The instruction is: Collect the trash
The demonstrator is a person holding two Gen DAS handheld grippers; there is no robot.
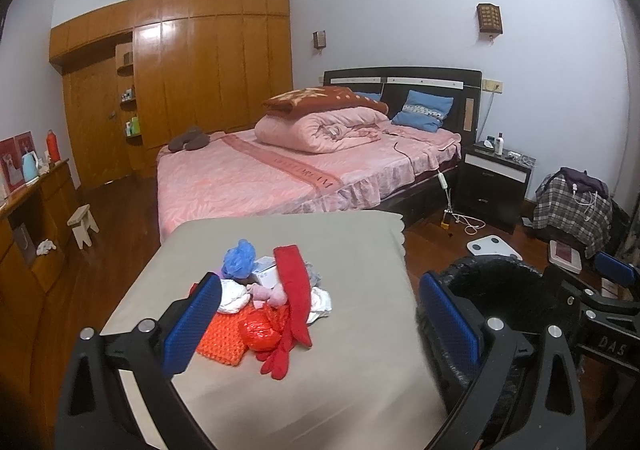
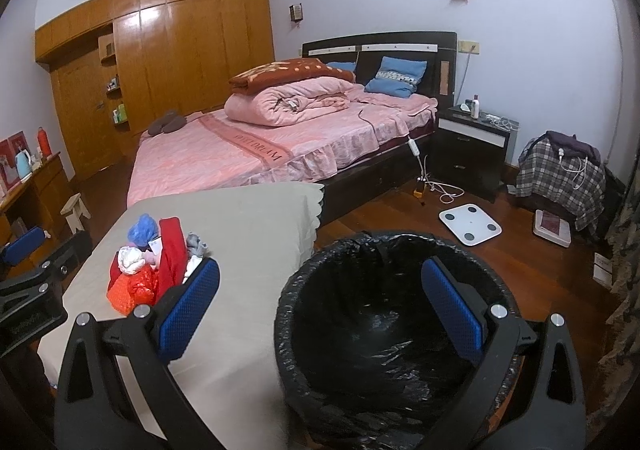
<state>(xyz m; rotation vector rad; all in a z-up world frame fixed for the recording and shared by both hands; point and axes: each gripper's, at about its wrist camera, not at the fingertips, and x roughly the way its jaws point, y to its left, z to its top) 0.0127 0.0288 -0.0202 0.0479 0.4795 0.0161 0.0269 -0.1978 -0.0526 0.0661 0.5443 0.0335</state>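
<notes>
A heap of trash and clothes lies on the beige-covered table (image 1: 320, 390): a crumpled red plastic bag (image 1: 259, 332), a blue plastic wad (image 1: 240, 256), a red glove (image 1: 294, 302), an orange knit piece (image 1: 222, 342), white and pink scraps. My left gripper (image 1: 320, 320) is open and empty just in front of the heap. A bin with a black liner (image 2: 384, 330) stands right of the table. My right gripper (image 2: 320, 310) is open and empty above the bin's mouth. The heap also shows in the right wrist view (image 2: 148, 266).
A bed with pink covers (image 1: 280, 170) stands beyond the table. A dark nightstand (image 1: 494, 182), a white scale (image 2: 470, 224) on the wood floor, cables, a plaid-covered chair (image 2: 560, 174), a wooden stool (image 1: 82, 222) and a sideboard (image 1: 36, 218) surround it.
</notes>
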